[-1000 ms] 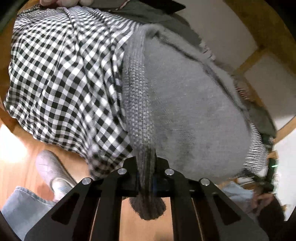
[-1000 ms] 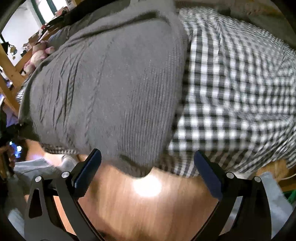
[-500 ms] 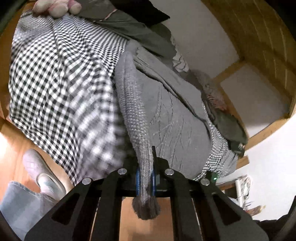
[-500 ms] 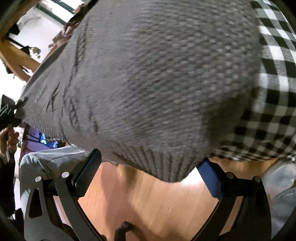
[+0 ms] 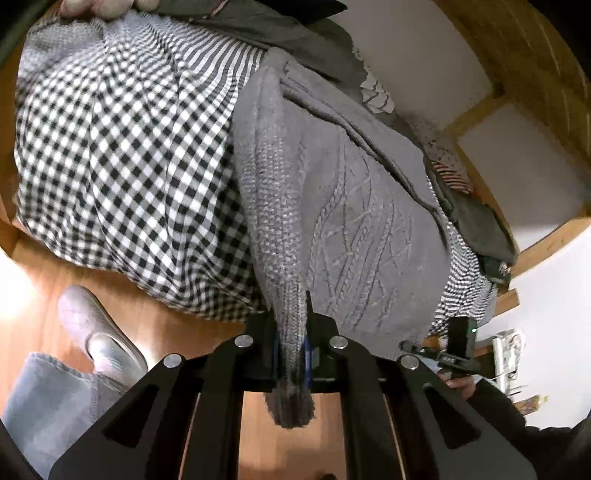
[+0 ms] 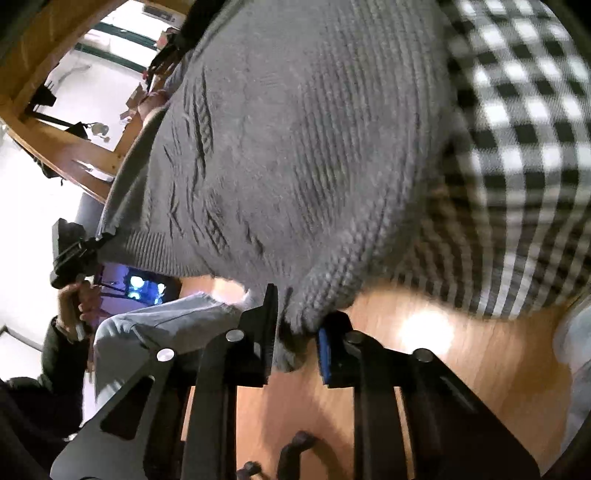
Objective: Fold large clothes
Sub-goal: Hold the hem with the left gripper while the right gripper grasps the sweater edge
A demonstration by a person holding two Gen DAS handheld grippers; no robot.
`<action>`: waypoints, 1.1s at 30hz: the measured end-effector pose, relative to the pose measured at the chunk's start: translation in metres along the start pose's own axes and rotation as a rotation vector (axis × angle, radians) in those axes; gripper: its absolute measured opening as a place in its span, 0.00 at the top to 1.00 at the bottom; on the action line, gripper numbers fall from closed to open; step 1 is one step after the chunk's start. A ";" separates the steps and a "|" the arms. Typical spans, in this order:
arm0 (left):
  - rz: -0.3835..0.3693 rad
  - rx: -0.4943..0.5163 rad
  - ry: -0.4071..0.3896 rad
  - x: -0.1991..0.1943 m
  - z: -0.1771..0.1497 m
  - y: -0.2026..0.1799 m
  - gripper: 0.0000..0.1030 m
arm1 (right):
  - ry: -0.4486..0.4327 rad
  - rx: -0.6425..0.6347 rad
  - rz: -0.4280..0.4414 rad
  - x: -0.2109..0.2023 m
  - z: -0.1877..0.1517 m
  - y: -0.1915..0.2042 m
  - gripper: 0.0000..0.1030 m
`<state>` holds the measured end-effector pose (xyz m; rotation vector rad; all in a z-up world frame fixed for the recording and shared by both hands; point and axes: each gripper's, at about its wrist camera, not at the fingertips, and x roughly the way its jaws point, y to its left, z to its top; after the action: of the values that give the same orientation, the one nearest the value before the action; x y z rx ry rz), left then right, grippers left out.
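Observation:
A grey cable-knit sweater lies over a black-and-white checked cloth. My left gripper is shut on a ribbed edge of the sweater, which hangs down through the fingers. In the right wrist view the sweater fills the top. My right gripper has its jaws closing on the sweater's near corner, and the knit fills the gap between the pads. The left gripper shows at the far left, held in a hand and pinching the other corner. The right gripper shows at the sweater's lower right edge.
The checked cloth drapes over an edge above a wooden floor. A person's grey slipper and jeans leg are on the floor. Dark clothes are piled at the back, by a wooden frame. A hand rests at the top left.
The right gripper's jaws went from wide open to closed around the sweater's corner as it came in low. The left gripper rose with the ribbed edge, drawing the sweater taut.

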<state>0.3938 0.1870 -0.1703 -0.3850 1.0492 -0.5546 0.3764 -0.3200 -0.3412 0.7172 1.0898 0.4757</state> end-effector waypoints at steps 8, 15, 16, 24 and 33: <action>-0.075 -0.045 -0.005 -0.010 -0.018 0.012 0.93 | -0.100 -0.040 -0.082 0.018 0.011 -0.004 0.26; -0.110 -0.016 -0.001 -0.022 0.002 -0.021 0.93 | -0.120 0.055 -0.026 0.039 0.017 -0.023 0.54; -0.102 -0.010 0.002 -0.023 0.002 -0.022 0.93 | -0.103 0.061 0.023 0.037 0.018 -0.021 0.73; -0.016 -0.011 0.025 -0.022 -0.008 -0.006 0.93 | -0.074 0.094 0.259 -0.025 0.000 0.015 0.86; -0.030 -0.040 0.057 -0.012 -0.042 0.002 0.93 | -0.402 0.280 0.545 -0.114 -0.022 0.012 0.88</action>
<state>0.3518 0.1942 -0.1820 -0.4222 1.1121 -0.5745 0.3107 -0.3814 -0.2667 1.3092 0.5759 0.6115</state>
